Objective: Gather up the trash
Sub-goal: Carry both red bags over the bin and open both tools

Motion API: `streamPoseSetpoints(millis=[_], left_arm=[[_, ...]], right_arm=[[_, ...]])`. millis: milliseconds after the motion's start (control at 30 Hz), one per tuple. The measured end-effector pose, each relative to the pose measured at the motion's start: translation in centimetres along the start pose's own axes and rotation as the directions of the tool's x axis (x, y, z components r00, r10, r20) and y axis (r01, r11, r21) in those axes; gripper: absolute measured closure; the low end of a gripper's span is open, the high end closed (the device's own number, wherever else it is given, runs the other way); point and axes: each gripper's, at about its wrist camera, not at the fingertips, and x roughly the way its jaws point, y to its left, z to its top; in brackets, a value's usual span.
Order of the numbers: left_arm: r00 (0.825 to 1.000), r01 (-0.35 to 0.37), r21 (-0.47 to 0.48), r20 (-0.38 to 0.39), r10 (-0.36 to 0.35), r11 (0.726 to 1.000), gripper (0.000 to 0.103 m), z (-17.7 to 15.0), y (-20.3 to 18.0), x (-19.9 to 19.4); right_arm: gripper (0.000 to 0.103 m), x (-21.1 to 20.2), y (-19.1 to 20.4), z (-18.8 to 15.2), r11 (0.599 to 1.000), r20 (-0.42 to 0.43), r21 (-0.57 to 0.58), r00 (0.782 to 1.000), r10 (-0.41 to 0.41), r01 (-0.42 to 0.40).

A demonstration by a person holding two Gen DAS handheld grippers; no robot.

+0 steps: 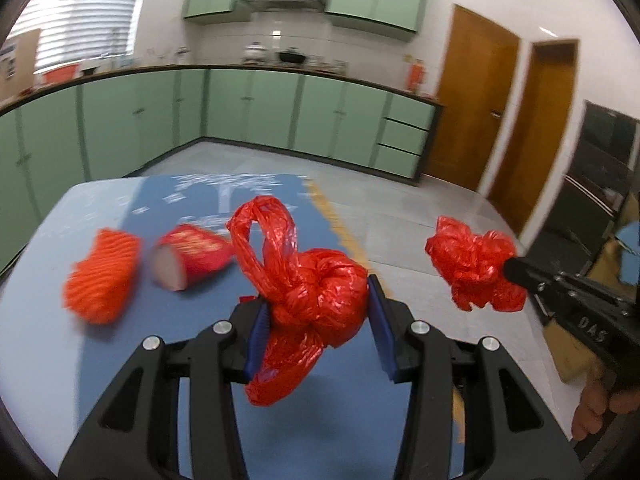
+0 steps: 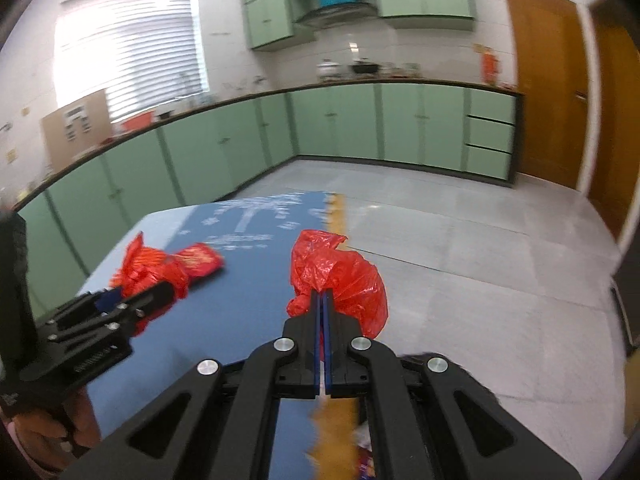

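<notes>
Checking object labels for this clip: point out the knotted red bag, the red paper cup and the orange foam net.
knotted red bag (image 1: 320,292), left wrist view, on its knot.
red paper cup (image 1: 196,256), left wrist view, on its side wall.
orange foam net (image 1: 102,276), left wrist view, on its ribbed middle.

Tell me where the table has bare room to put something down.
Bare blue table lies near the camera, below the orange foam net, and far behind the red paper cup around the white print. It is crowded mid-table, where net, cup and the left claw's knotted red bag cluster.
</notes>
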Motion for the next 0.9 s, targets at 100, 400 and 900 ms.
streamPoseSetpoints(millis=[100, 400, 900], left_arm=[[0.998, 0.067, 0.046, -0.009, -0.066, 0.997, 0.06, 0.1, -3.0, 1.1], [0.963, 0.266, 0.142, -0.081, -0.256, 0.954, 0.06, -1.0, -11.0, 4.8], [0.927, 0.359, 0.196, -0.191, -0.323, 0.913, 0.037, -3.4, -14.6, 7.7]], right_arm=[[0.102, -0.8, -2.9, -0.9, 0.997, -0.011, 0.035, 0.998, -0.066, 0.066], [0.102, -2.8, -9.0, -3.6, 0.974, -0.045, 0.124, 0.982, -0.186, 0.19], [0.102, -3.2, -13.0, -6.4, 0.946, -0.09, 0.205, 0.968, -0.236, 0.25]])
